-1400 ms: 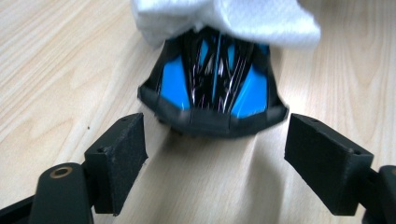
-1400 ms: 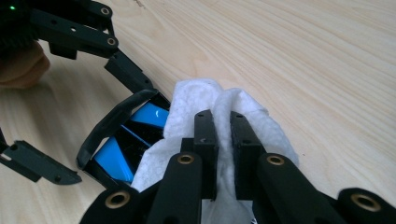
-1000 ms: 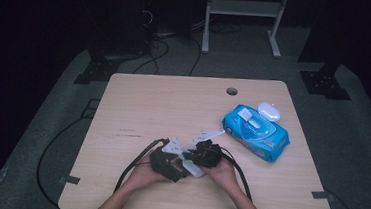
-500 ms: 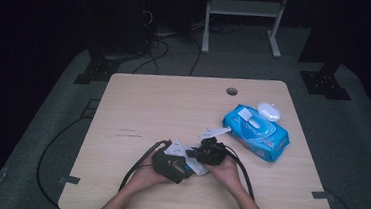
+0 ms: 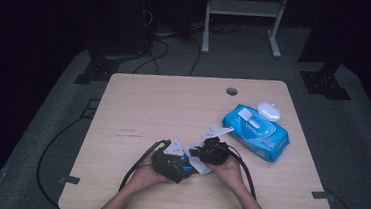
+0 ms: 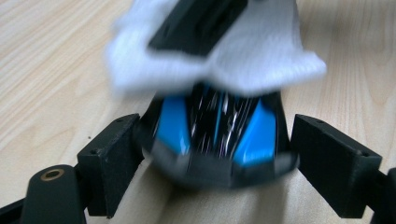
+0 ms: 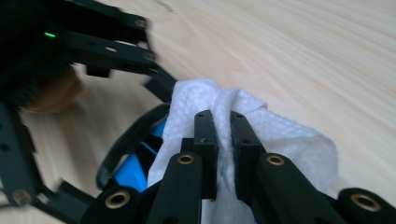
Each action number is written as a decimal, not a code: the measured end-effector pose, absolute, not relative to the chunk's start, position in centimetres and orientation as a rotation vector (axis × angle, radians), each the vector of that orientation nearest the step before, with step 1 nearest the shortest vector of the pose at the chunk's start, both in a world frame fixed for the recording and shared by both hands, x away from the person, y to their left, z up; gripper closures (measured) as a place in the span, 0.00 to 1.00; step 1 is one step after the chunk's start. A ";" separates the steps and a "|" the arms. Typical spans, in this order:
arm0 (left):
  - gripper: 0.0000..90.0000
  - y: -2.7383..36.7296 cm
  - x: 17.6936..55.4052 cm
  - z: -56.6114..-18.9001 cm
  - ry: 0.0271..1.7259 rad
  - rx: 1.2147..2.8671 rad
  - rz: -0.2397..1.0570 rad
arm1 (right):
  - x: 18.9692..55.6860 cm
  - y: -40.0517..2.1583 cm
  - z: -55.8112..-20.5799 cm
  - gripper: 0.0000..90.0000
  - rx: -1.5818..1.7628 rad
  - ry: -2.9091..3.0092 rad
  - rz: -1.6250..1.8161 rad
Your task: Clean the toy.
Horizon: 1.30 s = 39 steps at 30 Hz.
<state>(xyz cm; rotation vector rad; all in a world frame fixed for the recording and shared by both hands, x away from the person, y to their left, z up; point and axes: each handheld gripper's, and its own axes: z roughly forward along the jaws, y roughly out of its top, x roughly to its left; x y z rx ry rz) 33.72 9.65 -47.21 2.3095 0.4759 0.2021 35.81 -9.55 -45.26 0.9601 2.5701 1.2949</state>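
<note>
My left gripper (image 5: 174, 165) (image 6: 215, 158) is near the table's front edge, its two jaws shut against the sides of a black and blue object (image 6: 219, 140) (image 7: 133, 170). A white wipe (image 6: 261, 60) (image 7: 289, 140) (image 5: 199, 166) lies draped over the far end of that object. My right gripper (image 5: 210, 152) (image 7: 223, 128) comes in from the right with its jaws shut on a fold of the wipe, pressing it onto the object. The left gripper view is blurred, so the object's details are unclear.
A blue pack of wipes (image 5: 256, 131) with its flap open lies at the right of the wooden table (image 5: 163, 103). A small white item (image 5: 269, 111) sits just behind it. A cable hole (image 5: 231, 91) is near the far edge. Cables trail off the front.
The right gripper has shifted only slightly with the wipe over the object. The left hand has kept still.
</note>
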 end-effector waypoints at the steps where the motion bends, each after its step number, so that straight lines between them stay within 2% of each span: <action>1: 0.17 9.6 33.7 -47.3 0.476 2.320 0.202 | 35.7 -9.0 -45.3 0.92 0.947 2.584 1.299; 7: 0.26 9.9 33.9 -47.4 0.469 2.336 0.189 | 35.7 -8.8 -45.1 0.92 0.923 2.609 1.278; 14: 0.26 10.0 33.9 -47.4 0.461 2.338 0.185 | 36.6 -12.2 -45.1 0.92 1.003 2.532 1.187; 21: 0.27 10.2 33.9 -47.4 0.458 2.330 0.171 | 35.9 -9.6 -45.2 0.92 0.934 2.576 1.275; 29: 0.27 10.3 33.9 -47.4 0.442 2.342 0.177 | 36.6 -14.0 -45.4 0.92 1.066 2.516 1.233; 35: 0.27 10.4 33.8 -47.4 0.447 2.342 0.173 | 36.3 -12.5 -45.6 0.92 1.034 2.532 1.332; 39: 0.27 10.6 33.8 -47.4 0.442 2.345 0.169 | 36.3 -12.9 -45.4 0.92 1.003 2.532 1.242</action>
